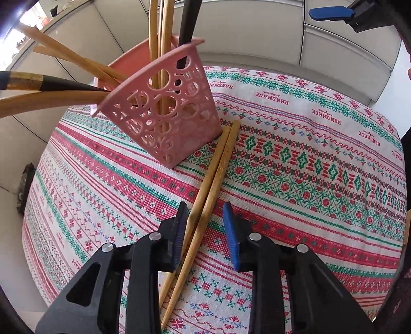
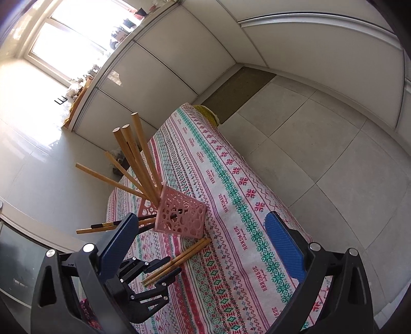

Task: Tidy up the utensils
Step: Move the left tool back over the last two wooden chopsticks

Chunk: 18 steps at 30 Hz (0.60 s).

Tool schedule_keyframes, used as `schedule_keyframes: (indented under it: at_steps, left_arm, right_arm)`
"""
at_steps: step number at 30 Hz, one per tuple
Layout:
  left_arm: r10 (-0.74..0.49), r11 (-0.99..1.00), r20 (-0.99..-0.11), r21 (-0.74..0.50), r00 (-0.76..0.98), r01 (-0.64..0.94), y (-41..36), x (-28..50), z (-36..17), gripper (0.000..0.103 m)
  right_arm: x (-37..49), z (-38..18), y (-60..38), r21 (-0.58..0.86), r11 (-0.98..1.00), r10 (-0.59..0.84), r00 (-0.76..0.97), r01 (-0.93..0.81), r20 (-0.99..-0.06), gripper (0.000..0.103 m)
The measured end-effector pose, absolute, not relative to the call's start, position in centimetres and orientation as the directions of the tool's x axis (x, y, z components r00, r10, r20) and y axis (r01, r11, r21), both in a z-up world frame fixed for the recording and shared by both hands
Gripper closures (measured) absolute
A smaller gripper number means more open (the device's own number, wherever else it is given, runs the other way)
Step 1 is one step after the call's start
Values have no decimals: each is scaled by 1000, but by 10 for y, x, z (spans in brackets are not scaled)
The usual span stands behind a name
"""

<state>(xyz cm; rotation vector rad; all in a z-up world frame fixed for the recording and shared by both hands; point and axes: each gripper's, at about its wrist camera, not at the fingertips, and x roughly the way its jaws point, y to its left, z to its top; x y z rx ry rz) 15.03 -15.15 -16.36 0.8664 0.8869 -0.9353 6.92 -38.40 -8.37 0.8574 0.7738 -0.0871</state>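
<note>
A pink perforated utensil holder (image 1: 164, 113) stands on the patterned tablecloth (image 1: 308, 179) and holds several wooden and black chopsticks. Two wooden chopsticks (image 1: 208, 187) lie side by side on the cloth, their far ends touching the holder's base. My left gripper (image 1: 205, 231) is open, its blue pads on either side of these two chopsticks, low over the cloth. In the right wrist view the holder (image 2: 179, 215), the lying chopsticks (image 2: 179, 259) and the left gripper (image 2: 146, 269) show below. My right gripper (image 2: 205, 246) is open and empty, high above the table.
The table (image 2: 231, 179) is narrow, with tiled floor (image 2: 321, 154) on its right and white cabinets (image 2: 154, 64) behind. My right gripper's blue pad (image 1: 331, 12) shows at the top right of the left wrist view.
</note>
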Motion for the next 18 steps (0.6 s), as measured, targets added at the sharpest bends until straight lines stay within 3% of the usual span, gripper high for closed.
schedule_keyframes:
  at_steps: [8, 10, 11, 18]
  left_arm:
    - [-308, 260, -929, 128, 208, 957, -154, 161, -166, 76]
    - [-317, 222, -931, 110, 179, 969, -155, 149, -161, 82]
    - [-314, 201, -939, 80, 141, 976, -155, 146, -161, 102]
    - [-286, 137, -949, 96, 132, 986, -164, 121, -165, 100]
  right_arm:
    - [72, -111, -372, 591, 687, 273, 603, 423, -750, 7]
    - [71, -124, -364, 587, 684, 304, 562, 433, -769, 7]
    - [70, -130, -360, 584, 682, 314, 545, 440, -777, 7]
    - [64, -152, -350, 560, 680, 328, 487, 473, -809, 7]
